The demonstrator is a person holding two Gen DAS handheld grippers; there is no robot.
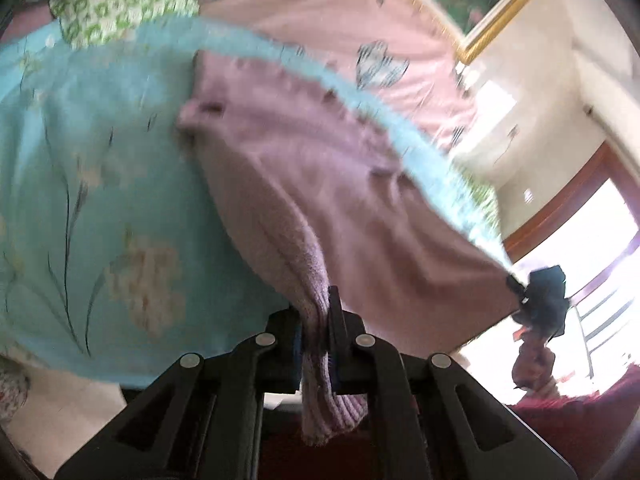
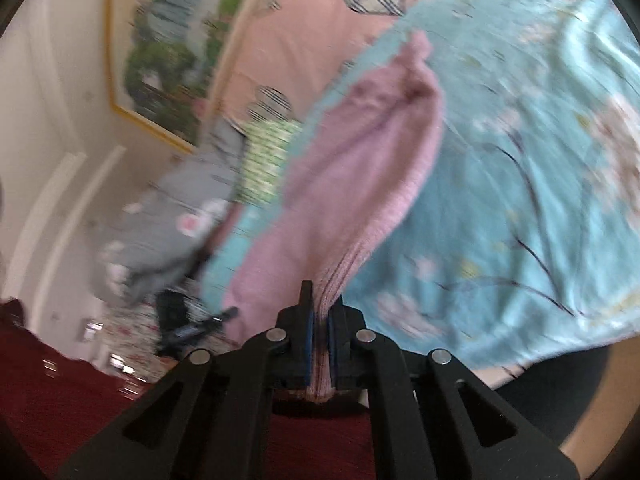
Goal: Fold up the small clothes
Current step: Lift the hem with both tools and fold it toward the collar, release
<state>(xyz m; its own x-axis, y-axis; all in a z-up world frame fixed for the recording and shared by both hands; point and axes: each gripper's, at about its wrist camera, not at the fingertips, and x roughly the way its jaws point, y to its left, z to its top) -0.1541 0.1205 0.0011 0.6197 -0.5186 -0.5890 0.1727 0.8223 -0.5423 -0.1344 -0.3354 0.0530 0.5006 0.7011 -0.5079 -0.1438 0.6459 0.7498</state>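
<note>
A small mauve-pink knitted garment (image 1: 320,184) is stretched in the air above a turquoise flowered sheet (image 1: 100,184). My left gripper (image 1: 316,320) is shut on its ribbed edge, which hangs down between the jaws. My right gripper (image 2: 320,312) is shut on another ribbed edge of the same garment (image 2: 360,168). In the left wrist view the right gripper (image 1: 540,304) shows as a dark shape at the garment's far corner. Both views are blurred by motion.
A pink quilt with checked hearts (image 1: 320,12) lies behind the sheet. A green-patterned cloth (image 1: 120,4) and a grey garment (image 2: 168,220) lie at the bed's end. A gold-framed picture (image 2: 160,60) hangs on the wall. Dark red fabric (image 2: 60,392) lies below.
</note>
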